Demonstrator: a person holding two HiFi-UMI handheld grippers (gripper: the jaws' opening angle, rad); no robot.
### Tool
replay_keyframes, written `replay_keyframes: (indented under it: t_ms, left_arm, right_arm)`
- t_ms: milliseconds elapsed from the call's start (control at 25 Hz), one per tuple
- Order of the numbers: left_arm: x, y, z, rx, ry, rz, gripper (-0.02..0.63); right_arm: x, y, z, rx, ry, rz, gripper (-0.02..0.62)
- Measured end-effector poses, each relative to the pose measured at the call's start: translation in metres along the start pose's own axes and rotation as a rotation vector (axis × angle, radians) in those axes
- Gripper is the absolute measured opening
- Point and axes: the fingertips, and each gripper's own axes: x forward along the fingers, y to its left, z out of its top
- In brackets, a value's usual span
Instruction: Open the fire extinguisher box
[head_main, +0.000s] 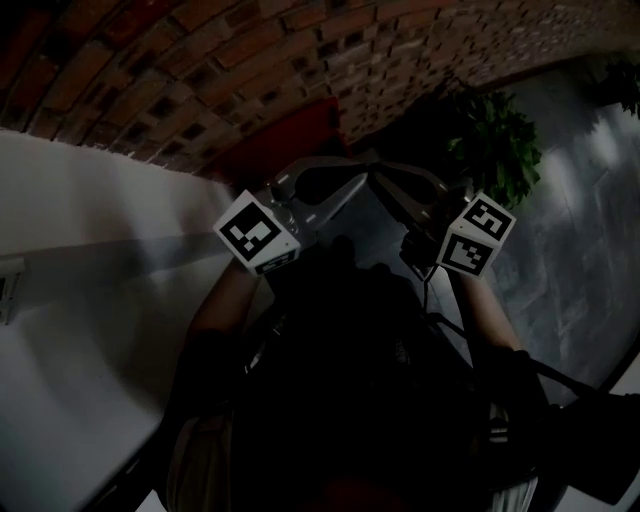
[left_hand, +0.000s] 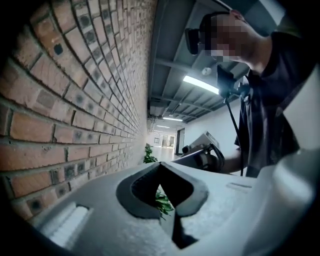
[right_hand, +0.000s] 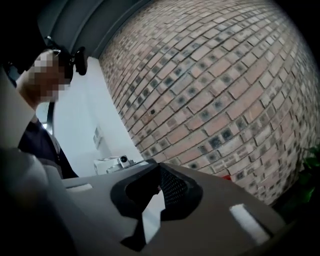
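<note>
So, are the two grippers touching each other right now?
Cannot tell. In the head view the left gripper and right gripper seem to meet at their tips, but darkness hides any gap.

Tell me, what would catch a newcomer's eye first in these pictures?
The brick wall curves across the top of the head view, with a red patch at its foot and a leafy plant to the right. In the middle, the left gripper and right gripper nearly meet tip to tip. Each carries a black-and-white marker cube, and both have their jaws closed on nothing.
</note>
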Motion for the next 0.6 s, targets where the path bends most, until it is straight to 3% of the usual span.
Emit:
replay_keyframes:
  t_ms: [160,360,600]
  left_arm:
    - [0.004,-0.022,0.001,-0.040,0.047,-0.035,0.002]
    - [0.005,-0.047,0.016,0.072,0.039,-0.009,0.002]
    - [0.008,-0.087,0.034,0.062,0.030,0.009,0.002]
  right_arm:
    - [-0.018,0.013,-0.004,-0.040,0.045,0.019,-0.012]
    - [-0.037,0.034,0.006,-0.045,0.036,0.087,-0.014]
    - [-0.065,0.066,0.008,-0.124,0.093,0.232,-0.014]
